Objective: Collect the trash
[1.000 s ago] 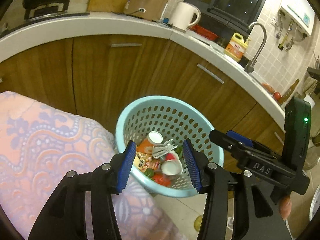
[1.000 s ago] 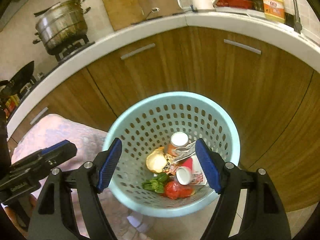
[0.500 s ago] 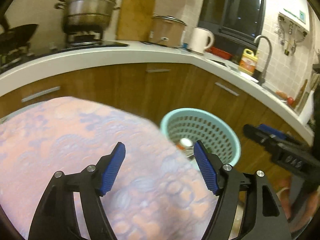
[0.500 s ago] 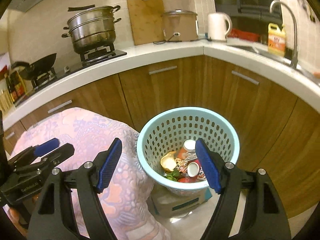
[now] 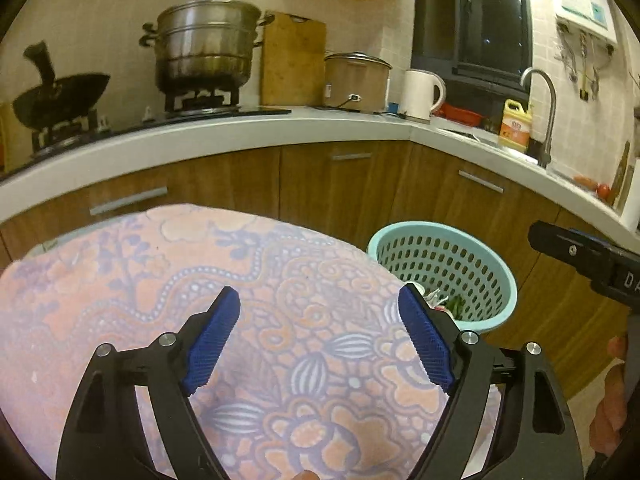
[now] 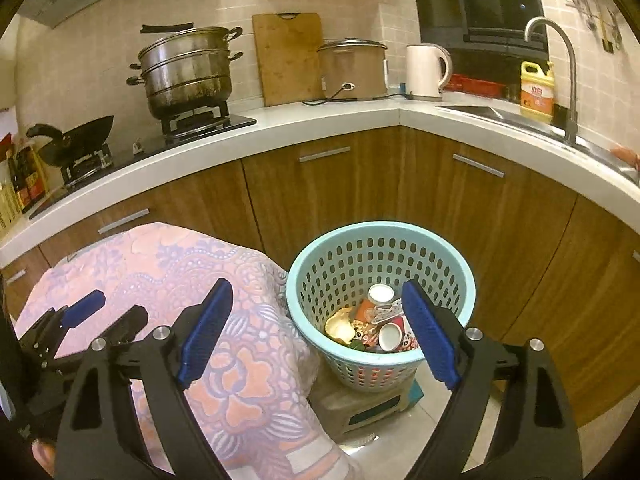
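Left wrist view: a pink and lilac patterned cloth (image 5: pixel 240 300) covers the tabletop filling the lower half. Behind it runs a white kitchen counter (image 5: pixel 240 132) over brown cabinets, with a steel steamer pot (image 5: pixel 206 52) at 11 o'clock and a faucet (image 5: pixel 546 112) at 2 o'clock. The left tongs (image 5: pixel 320 336) stand wide apart with nothing between them, having just been opening. A pale blue perforated basket (image 5: pixel 444 264) sits at 3 o'clock. Right wrist view: the right tongs (image 6: pixel 316 336) are also spread wide and empty, having just been opening. The basket (image 6: pixel 380 248) stands beside the cloth, at 5 o'clock, holding trash (image 6: pixel 376 320): paper cups, wrappers and green scraps.
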The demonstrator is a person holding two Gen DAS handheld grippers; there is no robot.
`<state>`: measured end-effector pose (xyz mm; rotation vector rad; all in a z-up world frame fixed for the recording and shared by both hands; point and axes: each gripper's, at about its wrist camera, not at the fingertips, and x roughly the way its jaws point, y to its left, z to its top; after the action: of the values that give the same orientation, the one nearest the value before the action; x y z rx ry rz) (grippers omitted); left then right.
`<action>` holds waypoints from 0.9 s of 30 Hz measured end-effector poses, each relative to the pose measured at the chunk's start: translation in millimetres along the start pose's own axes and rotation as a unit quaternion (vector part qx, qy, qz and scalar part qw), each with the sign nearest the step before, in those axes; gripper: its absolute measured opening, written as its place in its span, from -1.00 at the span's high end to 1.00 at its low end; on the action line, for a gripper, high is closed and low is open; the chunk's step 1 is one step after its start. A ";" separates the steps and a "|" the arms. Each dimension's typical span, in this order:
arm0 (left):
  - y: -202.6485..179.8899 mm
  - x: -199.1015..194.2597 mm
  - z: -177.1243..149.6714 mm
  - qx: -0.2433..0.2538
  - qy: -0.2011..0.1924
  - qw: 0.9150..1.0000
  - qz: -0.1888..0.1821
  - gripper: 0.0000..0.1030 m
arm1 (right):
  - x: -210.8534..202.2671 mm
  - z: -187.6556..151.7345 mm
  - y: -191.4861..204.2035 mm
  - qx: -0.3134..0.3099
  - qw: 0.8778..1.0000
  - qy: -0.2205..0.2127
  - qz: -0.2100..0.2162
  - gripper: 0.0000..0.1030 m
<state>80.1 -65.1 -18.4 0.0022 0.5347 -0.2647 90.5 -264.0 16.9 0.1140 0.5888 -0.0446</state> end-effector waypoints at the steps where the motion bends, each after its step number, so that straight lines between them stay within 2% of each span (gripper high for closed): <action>1: -2.0 -0.6 -0.5 0.005 -0.001 1.000 0.002 -0.56 | 0.7 -1.9 -0.5 0.003 1.000 0.002 -0.001 -0.59; 8: -11.8 -4.6 -1.6 0.031 -0.011 0.999 0.012 -0.65 | 10.4 -13.6 -1.0 0.007 1.000 0.019 -0.002 -0.60; 16: -18.3 -5.3 -2.5 0.051 -0.016 0.998 0.021 -0.75 | 9.4 -15.9 0.1 -0.001 1.000 0.008 -0.018 -0.59; 27: -8.6 -3.1 -1.1 0.024 -0.007 1.000 0.018 -0.76 | 11.6 -16.5 -2.0 0.003 1.000 0.005 -0.028 -0.60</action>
<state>74.9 -72.5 -17.2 0.0569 0.5134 -0.2414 90.9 -264.1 -3.4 0.1032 0.6013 -0.1000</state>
